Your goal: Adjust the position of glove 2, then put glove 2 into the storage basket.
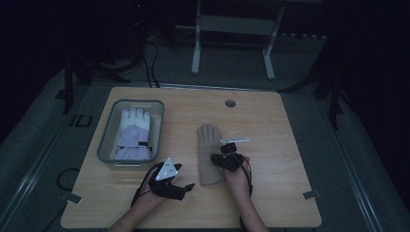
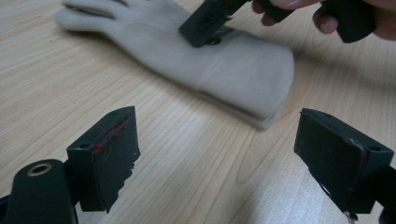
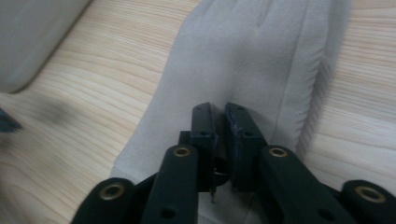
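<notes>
**Inspector A:** Item 1, the beige glove [image 1: 209, 154]. It lies flat on the wooden surface [image 1: 280, 145], right of centre, fingers pointing away from the person, cuff nearest. Judged light, limp and soft: a fine napped knit or fleece, not slippery, not fragile. It will sag and fold when lifted.

**Inspector B:** Best hold?

**A:** The cuff edge or a pinch of the palm fabric. There are 2 layers there, and a shallow pinch may take the top layer alone.

**B:** Tool states?

**A:** The right tool [image 3: 219, 122] sits over the glove's lower half. Its jaws are nearly together with a thin gap; I judge it shut. Whether fabric is caught between the pads, I cannot tell. The left tool [image 2: 224, 149] has its jaws spread wide, holding nothing, low over bare surface just short of the cuff.

**B:** Surroundings?

**A:** A grey-rimmed rectangular plastic bin [image 1: 107, 140] at the left holds 1 padded white and lilac ski glove [image 1: 133, 134], bulkier and stiffer in appearance. The surface is smooth wood-grain laminate with rounded corners and a cable hole [image 1: 230, 103] at the far edge.
</notes>
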Action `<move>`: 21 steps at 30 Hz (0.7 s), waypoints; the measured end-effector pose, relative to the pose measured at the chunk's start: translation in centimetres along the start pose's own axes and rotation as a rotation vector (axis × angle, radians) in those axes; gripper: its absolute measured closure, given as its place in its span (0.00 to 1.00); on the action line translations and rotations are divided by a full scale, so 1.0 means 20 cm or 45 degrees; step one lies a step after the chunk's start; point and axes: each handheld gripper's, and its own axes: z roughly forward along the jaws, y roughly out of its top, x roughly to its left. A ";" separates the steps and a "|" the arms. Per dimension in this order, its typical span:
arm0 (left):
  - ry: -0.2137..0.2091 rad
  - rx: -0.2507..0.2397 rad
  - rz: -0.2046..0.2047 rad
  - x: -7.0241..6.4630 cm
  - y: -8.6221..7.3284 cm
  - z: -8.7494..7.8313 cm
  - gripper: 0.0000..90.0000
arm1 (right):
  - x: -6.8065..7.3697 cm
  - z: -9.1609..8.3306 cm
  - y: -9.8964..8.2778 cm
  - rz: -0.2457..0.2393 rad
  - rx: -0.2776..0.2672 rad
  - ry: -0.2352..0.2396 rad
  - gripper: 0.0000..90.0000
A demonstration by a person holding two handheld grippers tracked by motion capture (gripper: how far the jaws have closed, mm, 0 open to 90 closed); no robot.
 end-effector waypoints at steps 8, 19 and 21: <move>0.014 0.023 0.001 -0.02 0.02 0.00 0.16 | 0.02 -0.04 0.06 -0.005 -0.048 0.042 0.83; -0.087 0.085 0.154 -0.10 0.13 0.09 0.16 | -0.07 -0.03 0.29 0.033 -0.129 -0.030 0.47; -0.087 0.129 0.189 -0.12 0.15 0.13 0.16 | -0.09 0.00 0.33 0.054 -0.114 -0.035 0.41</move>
